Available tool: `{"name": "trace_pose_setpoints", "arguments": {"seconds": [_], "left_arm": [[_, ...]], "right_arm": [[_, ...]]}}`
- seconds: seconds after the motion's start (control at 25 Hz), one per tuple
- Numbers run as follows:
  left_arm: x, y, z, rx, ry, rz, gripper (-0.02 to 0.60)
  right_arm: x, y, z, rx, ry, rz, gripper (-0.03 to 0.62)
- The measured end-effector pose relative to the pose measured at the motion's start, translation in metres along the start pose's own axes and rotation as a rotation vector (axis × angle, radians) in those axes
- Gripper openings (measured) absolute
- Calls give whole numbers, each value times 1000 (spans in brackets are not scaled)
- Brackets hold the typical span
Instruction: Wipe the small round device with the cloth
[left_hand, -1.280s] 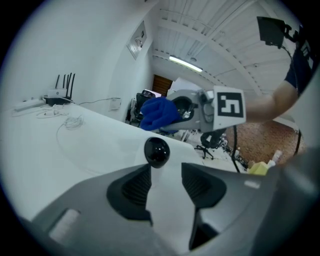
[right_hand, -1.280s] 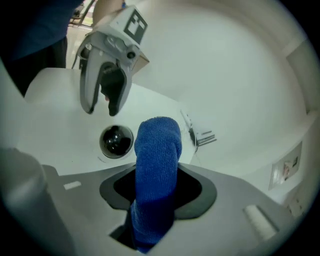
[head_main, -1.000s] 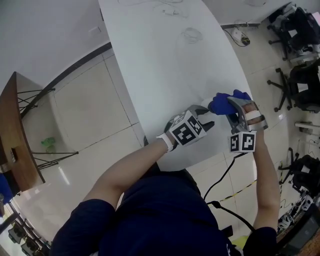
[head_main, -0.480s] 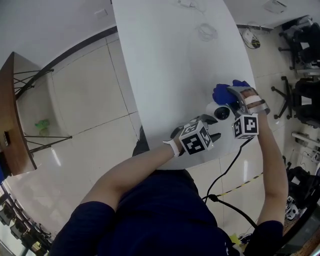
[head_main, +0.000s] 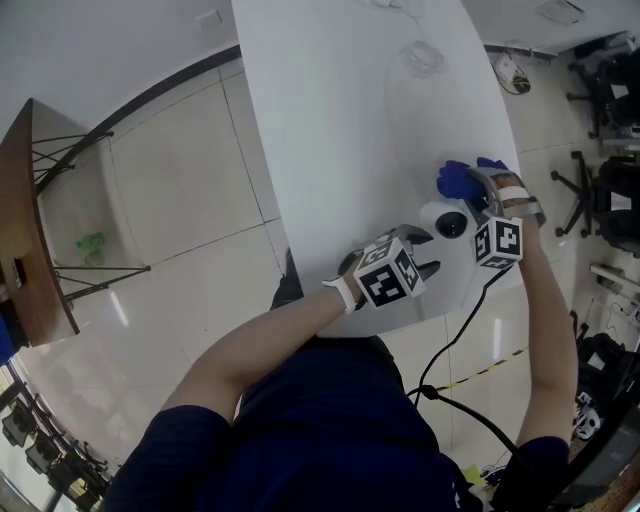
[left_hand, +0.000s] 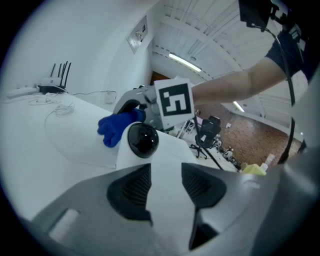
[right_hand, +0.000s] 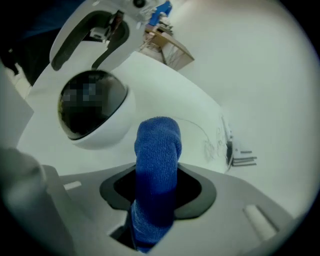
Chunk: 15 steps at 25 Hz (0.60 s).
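The small round device (head_main: 447, 222), white with a black dome, sits near the front right edge of the white table (head_main: 340, 130). My left gripper (head_main: 424, 254) is shut on its white body; in the left gripper view the body (left_hand: 150, 150) fills the gap between the pads of that gripper (left_hand: 166, 186). My right gripper (head_main: 478, 198) is shut on a folded blue cloth (head_main: 458, 180), held just beyond the device. In the right gripper view the cloth (right_hand: 156, 165) sticks up from the right gripper (right_hand: 157, 192), right beside the dome (right_hand: 92, 105). Whether cloth and device touch I cannot tell.
A thin cable loop (head_main: 420, 55) lies farther up the table; a router (left_hand: 52, 87) and wires sit at its far end. Office chairs (head_main: 610, 120) stand to the right, a wooden table (head_main: 25, 250) on the left. A black cord (head_main: 455, 340) hangs below the table edge.
The right gripper with the blue cloth has come down and now sits close beside the device, whose dome has come into view. The left gripper has kept its hold.
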<state>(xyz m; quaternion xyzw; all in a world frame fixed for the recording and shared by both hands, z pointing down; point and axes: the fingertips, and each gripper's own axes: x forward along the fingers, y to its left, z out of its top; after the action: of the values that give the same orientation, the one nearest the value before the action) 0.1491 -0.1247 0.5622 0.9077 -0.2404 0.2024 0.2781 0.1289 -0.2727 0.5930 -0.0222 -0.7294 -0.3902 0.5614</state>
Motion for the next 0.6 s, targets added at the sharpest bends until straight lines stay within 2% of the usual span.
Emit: {"name": "trace_pose_setpoints", "arguments": {"seconds": [0.08, 0.16, 0.24, 0.32, 0.36, 0.44, 0.6], "left_arm": [[-11, 10, 0, 12, -27, 43, 185], [-25, 23, 5, 21, -71, 105, 150], [-39, 35, 8, 17, -99, 148, 146], [-50, 41, 7, 1, -99, 179, 146], [-56, 44, 5, -7, -94, 192, 146], [-66, 46, 1, -22, -87, 214, 146], [-80, 40, -11, -34, -69, 226, 146]], "right_arm": [[-25, -17, -6, 189, 9, -85, 173], [-56, -29, -9, 413, -6, -177, 173], [-88, -27, -5, 635, -47, -259, 173], [-114, -13, 7, 778, -84, -316, 173], [-122, -5, 15, 803, -86, -335, 173], [-128, 13, 29, 777, -55, -356, 173], [-123, 36, 52, 549, 54, -393, 173]]}}
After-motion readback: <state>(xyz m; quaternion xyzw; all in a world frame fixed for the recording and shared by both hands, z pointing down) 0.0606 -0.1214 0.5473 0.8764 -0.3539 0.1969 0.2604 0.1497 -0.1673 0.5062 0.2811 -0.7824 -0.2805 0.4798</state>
